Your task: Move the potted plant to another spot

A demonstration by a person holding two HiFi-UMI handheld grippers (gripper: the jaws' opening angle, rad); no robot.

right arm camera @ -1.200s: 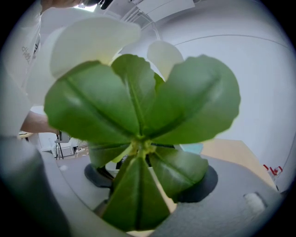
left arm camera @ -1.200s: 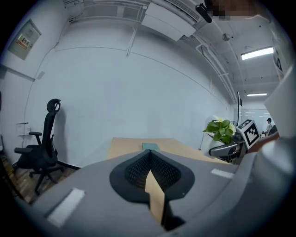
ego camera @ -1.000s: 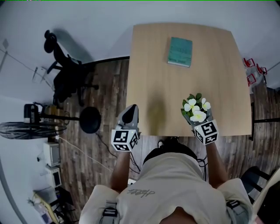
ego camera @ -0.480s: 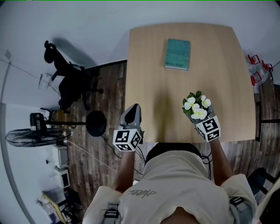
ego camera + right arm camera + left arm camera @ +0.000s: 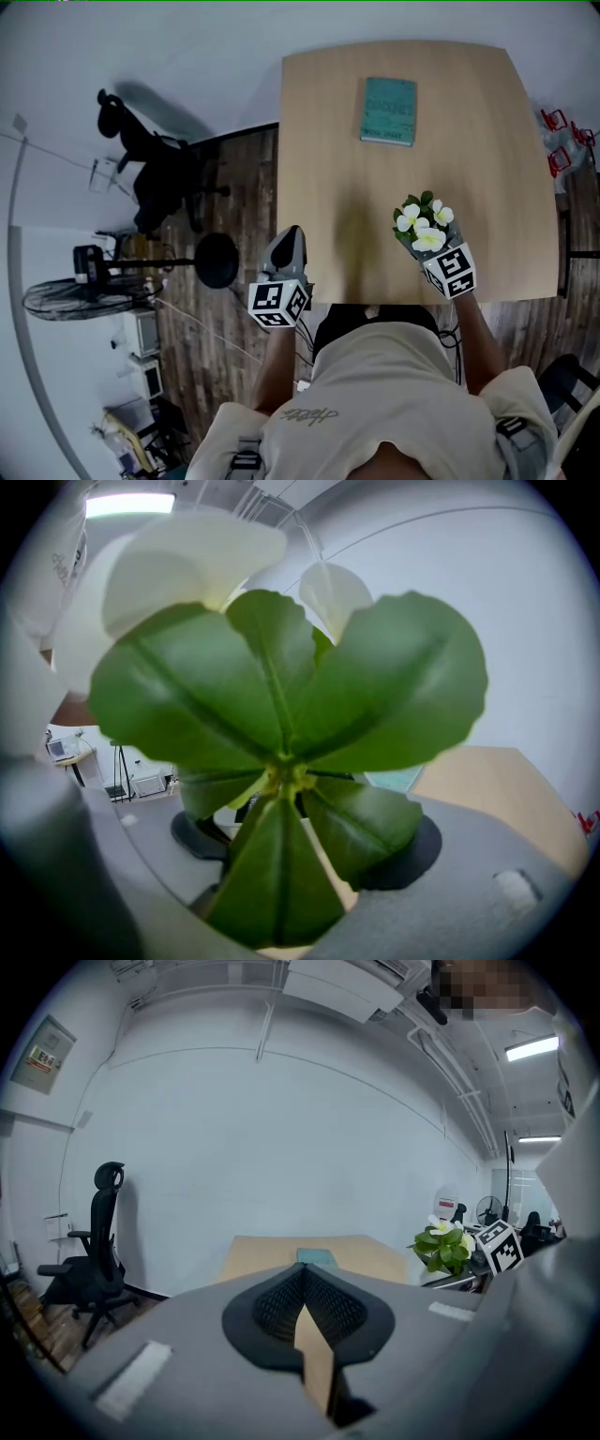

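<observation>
The potted plant (image 5: pixel 422 225), green leaves with white flowers, sits between the jaws of my right gripper (image 5: pixel 425 249) above the near right part of the wooden table (image 5: pixel 469 169). In the right gripper view its leaves (image 5: pixel 281 733) fill the picture and hide the pot; the grey jaws stand on either side of it. My left gripper (image 5: pixel 289 234) hovers at the table's near left edge, its pads (image 5: pixel 305 1283) pressed together with nothing between them. From the left gripper view the plant (image 5: pixel 442 1246) shows at the right.
A teal book (image 5: pixel 388 111) lies on the far middle of the table. Left of the table on the wood floor are a black office chair (image 5: pixel 155 178), a round black stand base (image 5: pixel 217 261) and a fan (image 5: pixel 80 298). Red objects (image 5: pixel 562 136) sit off the right edge.
The right gripper has carried the plant a little farther in from the table's near edge. The left gripper has drifted slightly and stays shut.
</observation>
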